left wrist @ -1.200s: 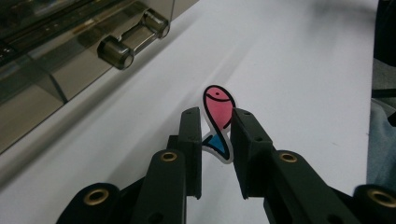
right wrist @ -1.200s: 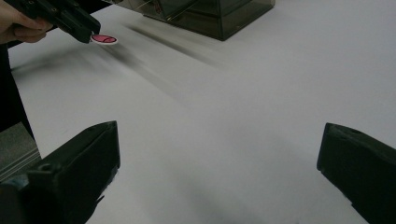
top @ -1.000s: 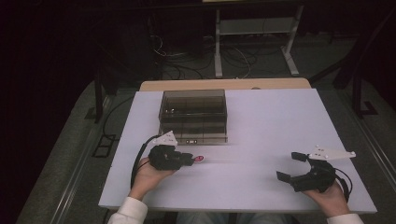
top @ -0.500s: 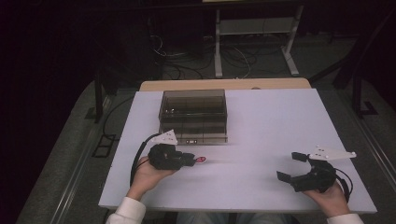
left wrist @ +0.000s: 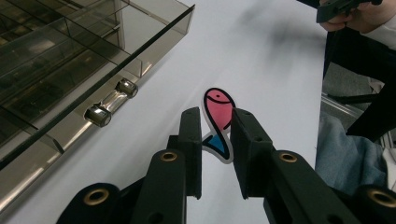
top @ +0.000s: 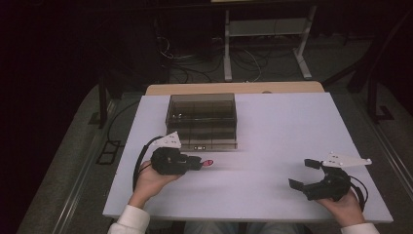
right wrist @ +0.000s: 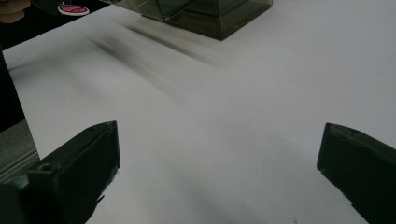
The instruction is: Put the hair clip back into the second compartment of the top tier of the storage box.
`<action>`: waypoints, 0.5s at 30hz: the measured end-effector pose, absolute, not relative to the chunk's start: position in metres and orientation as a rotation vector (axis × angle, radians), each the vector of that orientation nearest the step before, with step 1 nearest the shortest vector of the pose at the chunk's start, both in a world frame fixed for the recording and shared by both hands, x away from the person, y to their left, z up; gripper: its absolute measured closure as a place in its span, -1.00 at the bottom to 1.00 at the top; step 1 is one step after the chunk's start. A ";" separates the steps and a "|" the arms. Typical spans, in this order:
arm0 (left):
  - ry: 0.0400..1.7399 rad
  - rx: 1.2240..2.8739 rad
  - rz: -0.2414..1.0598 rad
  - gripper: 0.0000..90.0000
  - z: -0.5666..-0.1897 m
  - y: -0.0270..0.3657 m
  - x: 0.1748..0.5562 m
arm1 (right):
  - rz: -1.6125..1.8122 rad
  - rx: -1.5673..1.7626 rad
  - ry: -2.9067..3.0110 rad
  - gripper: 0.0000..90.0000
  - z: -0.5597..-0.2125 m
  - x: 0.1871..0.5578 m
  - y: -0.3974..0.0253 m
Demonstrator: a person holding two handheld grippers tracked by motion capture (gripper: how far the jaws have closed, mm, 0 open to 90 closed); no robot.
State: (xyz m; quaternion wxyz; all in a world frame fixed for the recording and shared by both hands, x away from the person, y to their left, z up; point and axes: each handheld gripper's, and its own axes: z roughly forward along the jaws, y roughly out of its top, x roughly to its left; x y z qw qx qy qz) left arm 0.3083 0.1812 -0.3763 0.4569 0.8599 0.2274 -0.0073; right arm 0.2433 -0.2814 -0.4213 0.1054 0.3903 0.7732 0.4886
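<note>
A flat pink fish with a blue tail is pinched by its tail end between the jaws of my left gripper. The fish's head sticks out past the fingertips. In the high view the left gripper sits at the table's front left, pointing right, with the fish at its tip, just in front of a smoked clear compartment box. The fish also appears far off in the right gripper view. My right gripper rests at the front right, jaws wide open over bare table.
The box has a lid with two small metal knobs on its near edge. The white table has free room across its middle and right. A person's jeans-clad leg is past the table's front edge.
The left gripper has shifted very slightly with the fish still in it. The right gripper has stayed where it was.
</note>
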 end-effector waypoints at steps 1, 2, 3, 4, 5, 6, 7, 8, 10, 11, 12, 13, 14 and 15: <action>0.561 2.117 -0.018 0.64 -0.376 0.181 0.308 | 1.440 1.150 2.278 -1.00 -0.421 0.243 -0.281; 0.559 2.118 -0.017 0.64 -0.375 0.181 0.309 | 1.440 1.151 2.278 -1.00 -0.421 0.243 -0.281; 0.559 2.116 -0.019 0.64 -0.374 0.182 0.309 | 1.440 1.151 2.279 -1.00 -0.421 0.243 -0.281; 0.558 2.114 -0.023 0.64 -0.374 0.182 0.309 | 1.439 1.151 2.279 -1.00 -0.421 0.243 -0.281; 0.557 2.114 -0.022 0.64 -0.373 0.182 0.309 | 1.439 1.150 2.279 -1.00 -0.421 0.243 -0.281; 0.557 2.115 -0.021 0.64 -0.373 0.182 0.309 | 1.439 1.150 2.279 -1.00 -0.421 0.243 -0.281; 0.555 2.116 -0.021 0.64 -0.372 0.182 0.309 | 1.439 1.150 2.279 -1.00 -0.421 0.243 -0.281; 0.554 2.118 -0.022 0.64 -0.372 0.183 0.309 | 1.439 1.151 2.279 -1.00 -0.421 0.243 -0.281; 0.553 2.119 -0.020 0.64 -0.370 0.183 0.310 | 1.440 1.151 2.278 -1.00 -0.421 0.244 -0.281; 0.551 2.120 -0.018 0.64 -0.369 0.183 0.310 | 1.440 1.151 2.278 -1.00 -0.421 0.244 -0.281; 0.552 2.120 -0.018 0.64 -0.368 0.183 0.310 | 1.440 1.151 2.278 -1.00 -0.421 0.244 -0.281; 0.550 2.120 -0.015 0.64 -0.367 0.183 0.311 | 1.440 1.150 2.278 -1.00 -0.421 0.244 -0.281; 0.550 2.122 -0.015 0.64 -0.365 0.183 0.311 | 1.440 1.151 2.278 -1.00 -0.421 0.244 -0.281; 0.547 2.122 -0.013 0.64 -0.364 0.183 0.311 | 1.441 1.150 2.278 -1.00 -0.421 0.244 -0.281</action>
